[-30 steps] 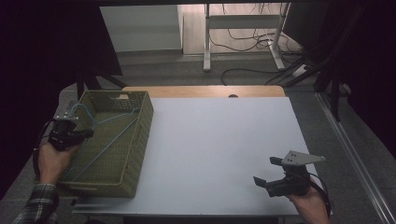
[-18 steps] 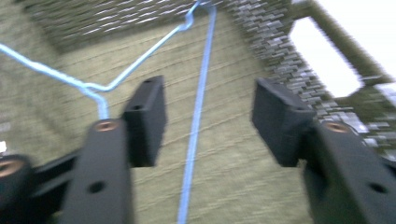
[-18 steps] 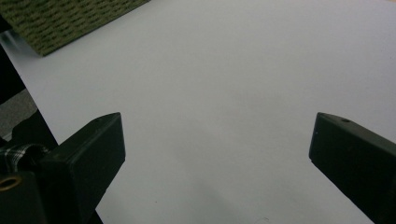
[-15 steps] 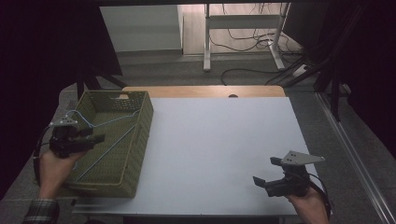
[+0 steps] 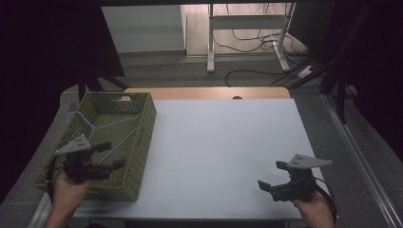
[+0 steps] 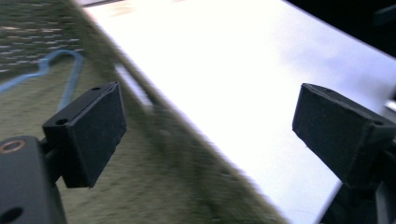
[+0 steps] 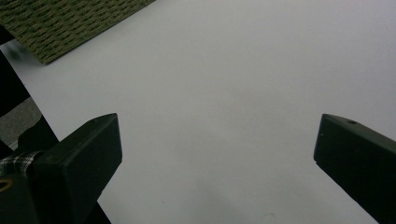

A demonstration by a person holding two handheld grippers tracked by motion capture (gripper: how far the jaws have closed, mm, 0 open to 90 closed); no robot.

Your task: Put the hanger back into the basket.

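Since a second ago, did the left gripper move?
Yes. The left gripper slid back toward the person along the basket, from near its far-left rim to over its near end.

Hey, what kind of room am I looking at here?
Probably a lab or workshop set up for recording. A white table holds just a green basket, dark curtains hang at the sides, and loose cables run over the floor by a desk frame.
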